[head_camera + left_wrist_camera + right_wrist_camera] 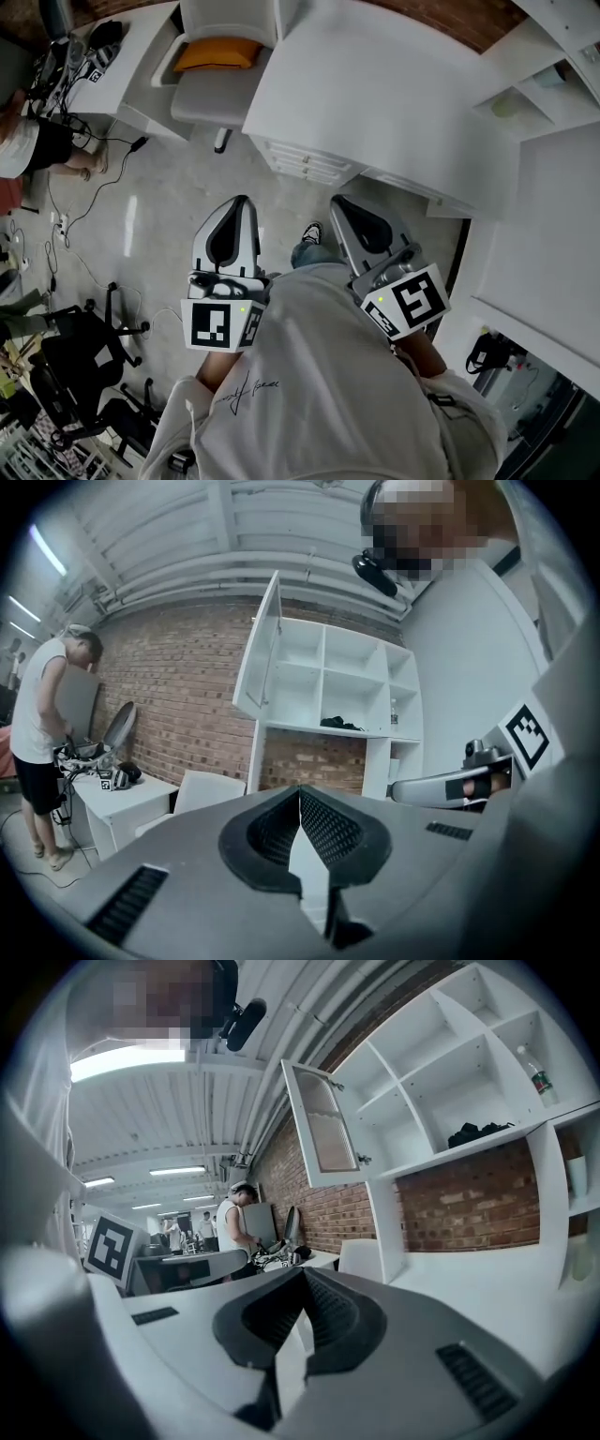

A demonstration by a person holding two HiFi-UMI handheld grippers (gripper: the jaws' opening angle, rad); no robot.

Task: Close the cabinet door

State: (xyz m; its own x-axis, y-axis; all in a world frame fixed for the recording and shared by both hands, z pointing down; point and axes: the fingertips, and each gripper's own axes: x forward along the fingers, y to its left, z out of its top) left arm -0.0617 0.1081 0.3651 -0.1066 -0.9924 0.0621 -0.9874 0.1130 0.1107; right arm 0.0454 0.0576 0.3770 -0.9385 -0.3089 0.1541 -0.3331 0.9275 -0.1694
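My left gripper (239,201) and right gripper (337,201) are both pinched together on nothing, low before my chest. The cabinet door (323,1129) stands swung out at twelve o'clock, high above the white desk (375,94). It is hinged to the shelf unit (450,1082), with its free edge in open air.

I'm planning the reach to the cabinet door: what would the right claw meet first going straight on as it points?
Probably the brick wall below the open cabinet door, left of the white chair; nothing nearer shows, though depth is unclear.
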